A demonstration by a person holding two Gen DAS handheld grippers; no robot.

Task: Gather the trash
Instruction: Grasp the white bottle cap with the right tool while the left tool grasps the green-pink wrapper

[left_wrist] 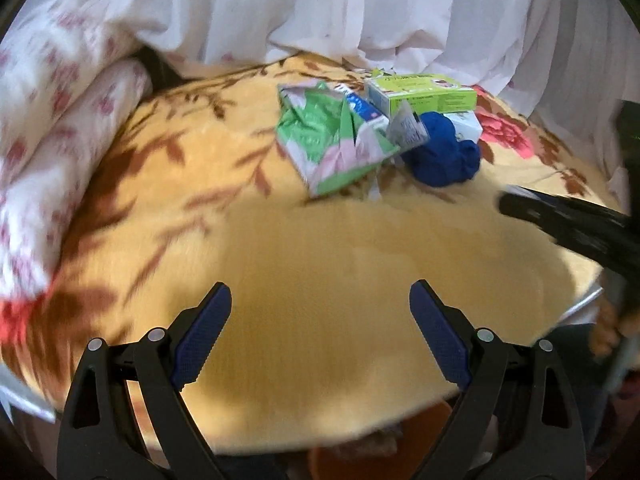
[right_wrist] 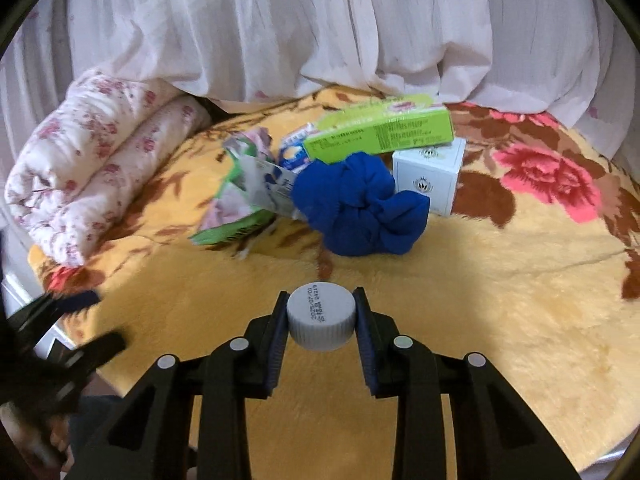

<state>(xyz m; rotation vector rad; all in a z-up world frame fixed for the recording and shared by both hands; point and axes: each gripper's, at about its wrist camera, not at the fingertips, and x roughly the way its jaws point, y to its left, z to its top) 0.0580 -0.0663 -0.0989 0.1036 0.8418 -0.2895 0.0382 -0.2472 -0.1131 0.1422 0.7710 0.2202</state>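
Note:
My right gripper (right_wrist: 321, 300) is shut on a grey screw cap (right_wrist: 321, 316) with a printed date, held just above the yellow floral blanket (right_wrist: 500, 300). Behind it lies a pile of trash: a crumpled green and pink packet (right_wrist: 236, 208), a green carton (right_wrist: 380, 130), a white box (right_wrist: 430, 176) and a blue cloth bundle (right_wrist: 360, 204). My left gripper (left_wrist: 320, 300) is open over bare blanket (left_wrist: 320, 260), nothing between its fingers. The same pile lies beyond it: the packet (left_wrist: 332, 140), the carton (left_wrist: 424, 94) and the blue bundle (left_wrist: 444, 152). The right gripper's black body (left_wrist: 576, 228) enters at right.
A rolled white quilt with pink flowers (right_wrist: 92, 168) lies at the left of the bed. White curtains (right_wrist: 320, 32) hang behind. The blanket's near edge (left_wrist: 580, 300) drops off close to both grippers. The left gripper's black fingers (right_wrist: 60, 320) show at the lower left of the right wrist view.

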